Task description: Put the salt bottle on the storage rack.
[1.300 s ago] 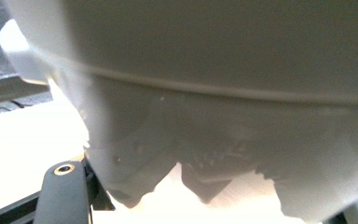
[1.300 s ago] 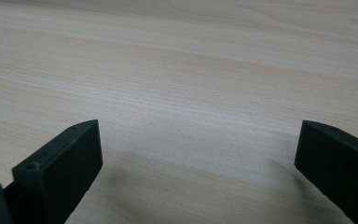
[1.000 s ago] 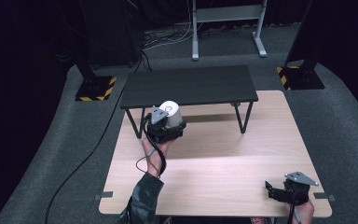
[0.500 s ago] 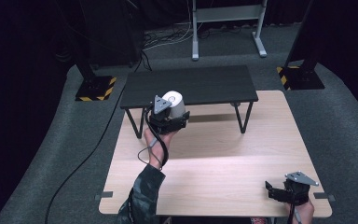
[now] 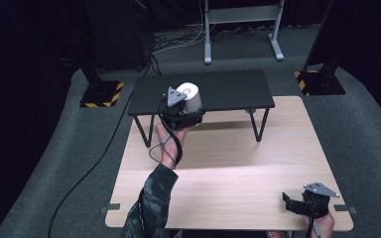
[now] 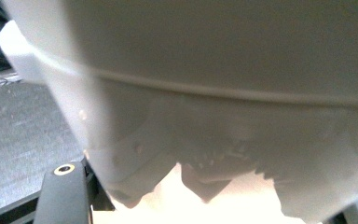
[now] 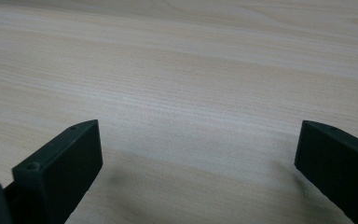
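Clamped jaws of left gripper (image 5: pixel 182 106) grip the white roll (image 5: pixel 188 96), light, soft and squashable, best pinched across its sides, while right gripper (image 5: pixel 297 203) gapes.

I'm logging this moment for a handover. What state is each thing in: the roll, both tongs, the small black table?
White roll: held, lifted at the black table's front edge.
Left tongs: shut on the white roll.
Right tongs: open, nothing between them, low over the wooden table.
Black table: upright, top bare.
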A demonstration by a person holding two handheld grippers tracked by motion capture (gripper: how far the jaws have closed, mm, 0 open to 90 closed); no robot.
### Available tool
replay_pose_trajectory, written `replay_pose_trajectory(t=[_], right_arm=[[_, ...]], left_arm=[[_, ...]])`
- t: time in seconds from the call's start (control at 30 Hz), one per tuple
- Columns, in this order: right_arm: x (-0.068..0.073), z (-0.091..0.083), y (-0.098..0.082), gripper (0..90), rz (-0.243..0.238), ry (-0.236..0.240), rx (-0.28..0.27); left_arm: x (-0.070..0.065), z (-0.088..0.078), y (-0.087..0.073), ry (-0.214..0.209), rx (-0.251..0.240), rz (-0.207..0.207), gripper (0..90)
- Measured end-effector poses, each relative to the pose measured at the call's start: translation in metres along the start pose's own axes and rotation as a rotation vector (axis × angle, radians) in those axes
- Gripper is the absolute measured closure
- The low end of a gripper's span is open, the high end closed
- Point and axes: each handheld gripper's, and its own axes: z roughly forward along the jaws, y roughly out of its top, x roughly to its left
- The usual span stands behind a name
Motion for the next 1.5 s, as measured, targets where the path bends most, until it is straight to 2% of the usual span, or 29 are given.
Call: replay_pose_trajectory(t=[0.3, 0.5, 0.7, 0.87, 1.17, 1.3, 1.5], right_arm=[[-0.001, 0.0, 0.0, 0.0, 0.002, 0.005, -0.001], [-0.002, 0.0, 0.0, 0.0, 0.002, 0.01, -0.002], [-0.002, -0.001, -0.001, 0.0, 0.0, 0.013, -0.004], [-0.003, -0.001, -0.001, 0.0, -0.001, 0.015, -0.007], [-0.003, -0.001, -0.002, 0.0, -0.003, 0.02, -0.008], [-0.003, -0.001, -0.002, 0.0, -0.003, 0.021, -0.011], [-0.003, -0.001, -0.002, 0.0, -0.004, 0.019, -0.012]], left_arm=[[0.001, 0.02, 0.018, 0.009, 0.009, -0.008, 29.9], [0.004, 0.043, 0.029, 0.025, 0.041, -0.026, 29.9], [0.003, 0.065, 0.036, 0.043, 0.073, -0.027, 29.9], [-0.001, 0.081, 0.038, 0.047, 0.093, -0.014, 29.9], [-0.002, 0.102, 0.037, 0.063, 0.123, -0.014, 29.9], [-0.003, 0.103, 0.031, 0.071, 0.097, -0.015, 29.9], [-0.003, 0.103, 0.029, 0.073, 0.09, -0.012, 29.8]])
